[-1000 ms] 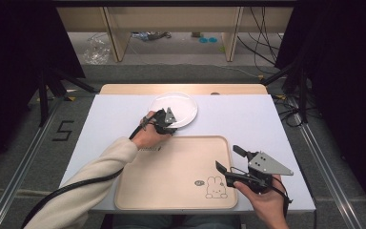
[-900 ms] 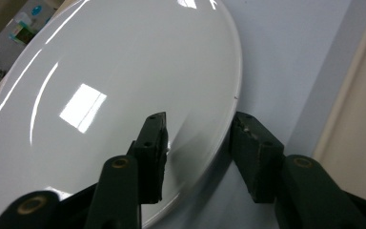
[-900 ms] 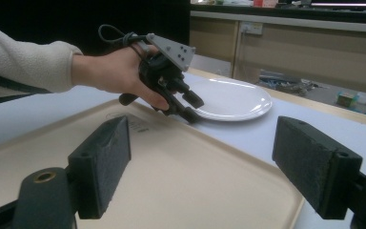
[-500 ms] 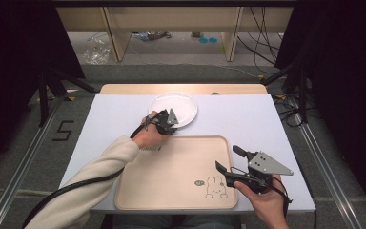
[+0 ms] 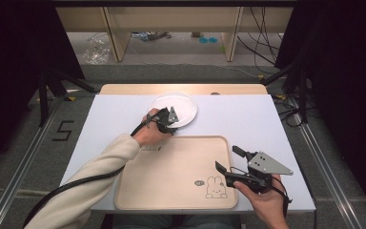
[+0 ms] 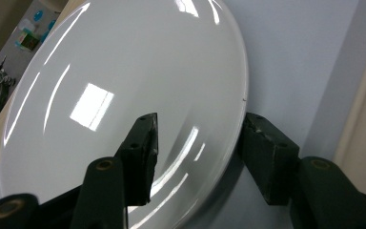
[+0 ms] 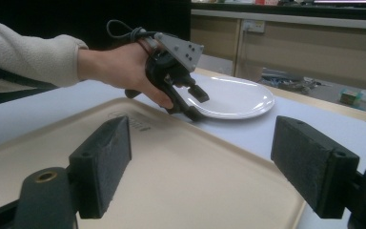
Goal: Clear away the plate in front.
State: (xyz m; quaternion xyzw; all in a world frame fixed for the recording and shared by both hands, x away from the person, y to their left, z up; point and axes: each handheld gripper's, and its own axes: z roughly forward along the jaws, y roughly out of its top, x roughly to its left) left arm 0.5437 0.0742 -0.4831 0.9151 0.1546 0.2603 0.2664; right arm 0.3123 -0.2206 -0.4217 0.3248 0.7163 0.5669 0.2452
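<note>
Plate [image 5: 174, 107]: white, empty, at twelve o'clock on the table [image 5: 276, 124], just beyond the tray [image 5: 171, 176]. Nothing has shifted over the last second; the left gripper [image 5: 169, 119] remains at the plate's six o'clock rim, jaws apart, one above the rim and one outside it, not yet closed. Judged stage: about to grip. Right gripper [image 5: 231, 160], jaws spread and empty, hovers over the tray's four o'clock corner. Open table lies at three and nine o'clock of the plate.
</note>
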